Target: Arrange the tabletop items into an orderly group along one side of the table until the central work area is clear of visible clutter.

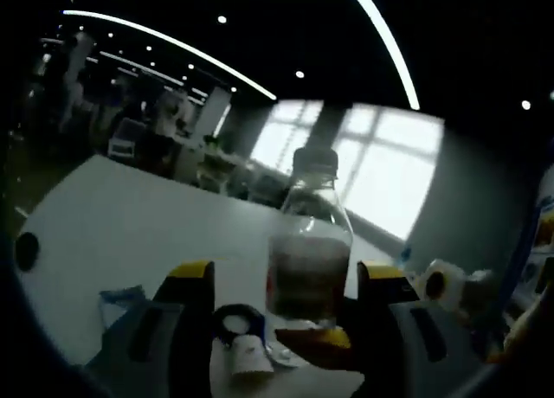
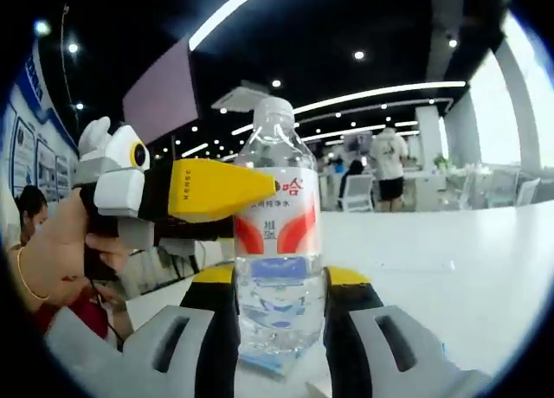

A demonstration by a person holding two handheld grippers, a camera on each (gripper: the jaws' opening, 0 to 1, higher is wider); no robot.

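Standing upright on the white bench [image 2: 485,242], the bottle [image 2: 279,242] sits between the jaws of my right hand-held gripper [image 2: 279,281]; the black pads lie against its clear sides at the lower part of the label, so I am pinching it. Its label is white with red and blue marks, and its cap is pale. My left hand-held gripper [image 2: 229,190] comes in from the left of the right gripper view, its yellow jaw tip touching or just short of the bottle near the shoulder, my hand [image 2: 65,242] wrapped around its grip.

From the left gripper view the bottle [image 1: 309,251] looks dark against bright windows [image 1: 363,164], standing between the spread yellow-tipped jaws of my left hand-held gripper [image 1: 286,281], nearer the right one. I cannot tell whether either jaw touches it. Small items lie just beside its base: a dark round thing with a white piece [image 1: 238,329] and a bluish packet [image 1: 121,298] further left
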